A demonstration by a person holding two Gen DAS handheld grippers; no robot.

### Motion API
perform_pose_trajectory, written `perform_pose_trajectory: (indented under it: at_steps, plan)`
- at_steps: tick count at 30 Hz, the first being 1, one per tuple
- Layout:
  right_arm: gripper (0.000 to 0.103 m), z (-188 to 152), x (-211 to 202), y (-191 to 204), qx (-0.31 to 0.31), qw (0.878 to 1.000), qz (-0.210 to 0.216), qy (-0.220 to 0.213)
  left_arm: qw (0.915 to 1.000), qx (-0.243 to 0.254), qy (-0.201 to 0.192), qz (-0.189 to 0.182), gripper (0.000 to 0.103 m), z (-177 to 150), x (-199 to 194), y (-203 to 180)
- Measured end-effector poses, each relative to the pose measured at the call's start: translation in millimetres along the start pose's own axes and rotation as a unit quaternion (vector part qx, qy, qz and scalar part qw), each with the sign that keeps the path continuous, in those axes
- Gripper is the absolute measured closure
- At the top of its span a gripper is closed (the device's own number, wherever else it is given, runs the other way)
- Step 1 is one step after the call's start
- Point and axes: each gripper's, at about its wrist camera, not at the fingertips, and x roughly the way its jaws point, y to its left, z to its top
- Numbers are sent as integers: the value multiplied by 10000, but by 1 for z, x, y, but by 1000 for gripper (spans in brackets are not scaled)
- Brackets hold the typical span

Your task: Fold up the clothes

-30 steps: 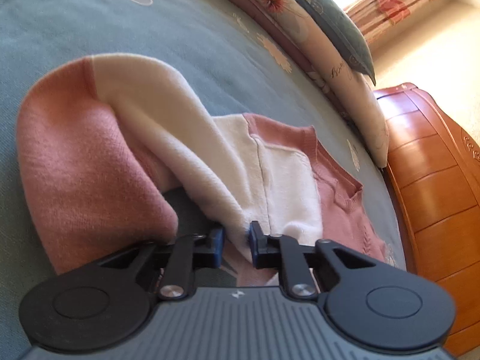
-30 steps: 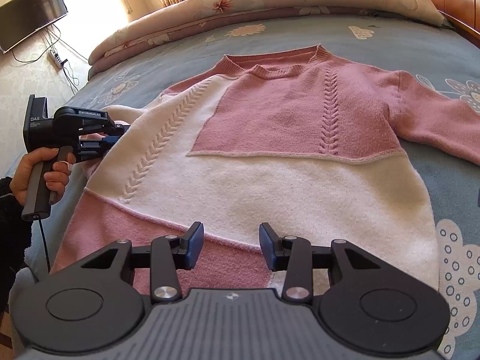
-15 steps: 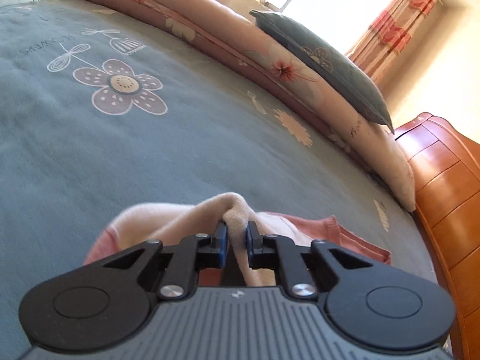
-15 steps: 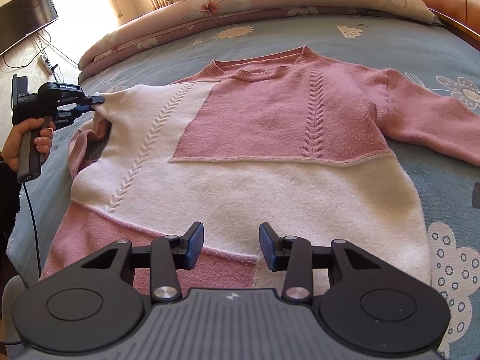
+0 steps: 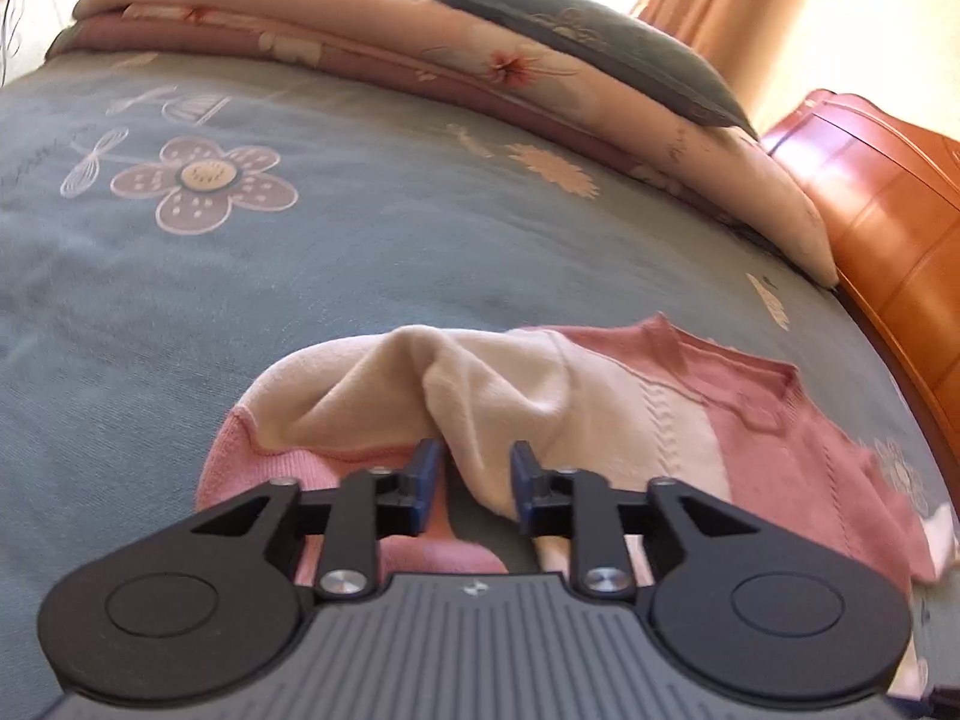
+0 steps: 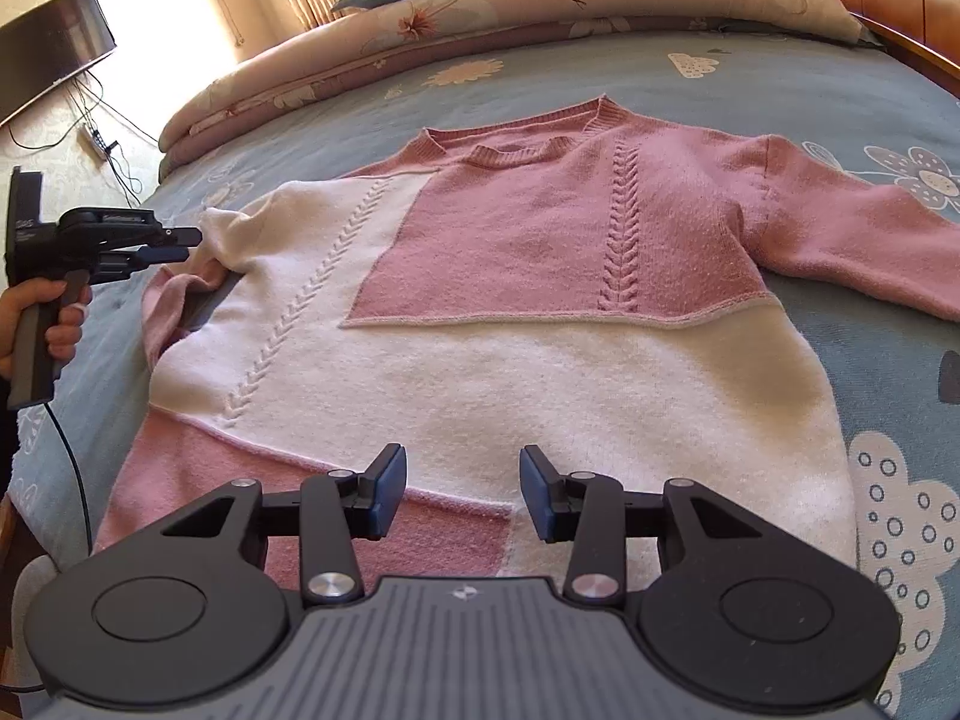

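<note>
A pink and cream knitted sweater (image 6: 540, 276) lies face up on the blue flowered bedspread (image 6: 780, 78), with its right sleeve (image 6: 870, 252) stretched out. Its left sleeve (image 6: 180, 294) is bunched beside the shoulder. My left gripper (image 5: 474, 462) hovers over that bunch with its jaws opening. A cream fold (image 5: 480, 420) still sits loosely between the fingers and the pads do not press it. In the right wrist view the left gripper (image 6: 180, 243) is held by a hand (image 6: 54, 324) at the sweater's left edge. My right gripper (image 6: 462, 480) stands open above the hem with nothing between its fingers.
A folded floral quilt (image 6: 540, 6) and a blue-grey pillow (image 5: 588, 42) lie along the far side of the bed. A wooden bed board (image 5: 888, 210) rises at the right. A dark screen (image 6: 54, 42) and a power strip (image 6: 96, 141) are on the wall at left.
My left gripper rose and rolled while pinching the cream sleeve fold, then its jaws parted and the fold slackened between them. The right gripper has kept still.
</note>
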Motion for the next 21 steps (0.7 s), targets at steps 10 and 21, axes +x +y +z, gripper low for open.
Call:
perform_pose_trajectory:
  at_steps: [10,21]
  plan:
    - [55,-12,-27,6,-6,9997,154,-201,9994,-2,159,317,51,-36,-48,-1]
    - [55,-21,-47,0,124,9993,25,-345,9963,-222,402,728,70,-67,-15,-10]
